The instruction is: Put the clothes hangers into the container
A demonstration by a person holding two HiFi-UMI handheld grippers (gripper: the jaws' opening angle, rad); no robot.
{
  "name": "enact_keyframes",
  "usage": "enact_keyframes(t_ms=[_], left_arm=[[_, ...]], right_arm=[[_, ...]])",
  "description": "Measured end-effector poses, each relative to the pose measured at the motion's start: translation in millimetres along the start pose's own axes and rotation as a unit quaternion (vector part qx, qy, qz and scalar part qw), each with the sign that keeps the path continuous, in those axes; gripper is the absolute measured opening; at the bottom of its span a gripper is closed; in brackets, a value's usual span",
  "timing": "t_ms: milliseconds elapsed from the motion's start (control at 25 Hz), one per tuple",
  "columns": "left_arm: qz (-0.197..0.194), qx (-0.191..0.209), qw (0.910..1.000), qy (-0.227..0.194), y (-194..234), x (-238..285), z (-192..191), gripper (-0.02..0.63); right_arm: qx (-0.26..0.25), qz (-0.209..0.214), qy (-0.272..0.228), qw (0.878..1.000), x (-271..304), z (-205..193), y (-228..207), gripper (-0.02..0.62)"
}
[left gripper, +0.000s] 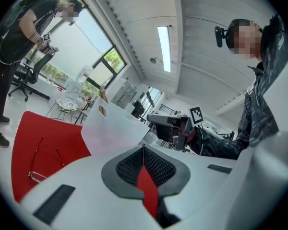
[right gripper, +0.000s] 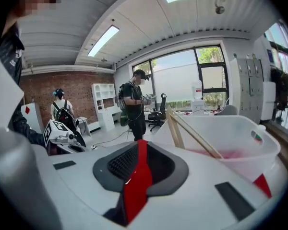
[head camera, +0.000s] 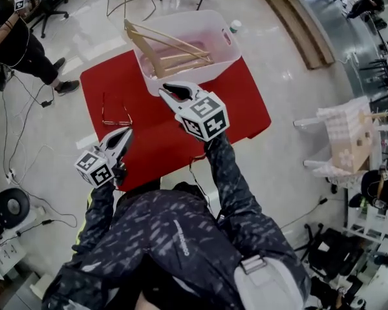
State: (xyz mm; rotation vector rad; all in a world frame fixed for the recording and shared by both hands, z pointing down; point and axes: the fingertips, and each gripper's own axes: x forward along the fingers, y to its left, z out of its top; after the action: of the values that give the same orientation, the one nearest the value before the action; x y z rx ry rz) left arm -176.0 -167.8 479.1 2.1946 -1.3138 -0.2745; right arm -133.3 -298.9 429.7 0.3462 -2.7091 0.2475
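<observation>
Seen from our head camera, the red table fills the middle of the floor. The white container stands at its 12 o'clock edge. We hold two grippers over the cloth, both clear of the tub. The right gripper hangs near the table's centre, just at 6 o'clock of the container's near wall. Its tips point toward 9 o'clock, and its own camera shows the jaws only a narrow slit apart, red cloth showing through and nothing between them. The left gripper sits lower, at about 7 o'clock on the table, with its tips aimed toward 1 o'clock. Its own camera shows the dark pads drawn together at the tip, gripping nothing. Inside the container lie the wooden hangers, stacked at a slant. One long bar climbs to the 10 o'clock corner and pokes above the rim. A thin wire hanger lies flat on the cloth at 9 o'clock of the table. It is well apart from the container, touches neither gripper, and is nearer to the left one. A small white-capped bottle stands on the floor just beside the container's 1 o'clock corner. A bystander in dark clothes stands on the floor at 10 o'clock of the frame.
</observation>
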Motion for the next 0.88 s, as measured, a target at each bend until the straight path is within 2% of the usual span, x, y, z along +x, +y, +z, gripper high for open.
enact_keyframes(t_ms=[120,200,560,760,880], left_arm=[[0.005,0.009,0.9999,-0.007,-20,-11,-5,0.011],[0.01,0.014,0.9997,-0.017,-39,-22,-10,0.011],[0.035,0.029,0.9979,-0.047,-146,-54,-60,0.011],[0.03,0.025,0.9971,-0.066,-218,-74,-99,0.011],[0.039,0.022,0.9966,-0.068,-246,-85,-121,0.011]], right_arm=[[0.051,0.015,-0.01,0.999,-19,-23,24,0.054],[0.062,0.024,-0.009,0.998,-36,-35,44,0.048],[0.038,0.055,-0.01,0.998,-138,-75,131,0.031],[0.026,0.07,-0.015,0.997,-203,-100,173,0.032],[0.025,0.08,-0.017,0.996,-228,-114,193,0.032]])
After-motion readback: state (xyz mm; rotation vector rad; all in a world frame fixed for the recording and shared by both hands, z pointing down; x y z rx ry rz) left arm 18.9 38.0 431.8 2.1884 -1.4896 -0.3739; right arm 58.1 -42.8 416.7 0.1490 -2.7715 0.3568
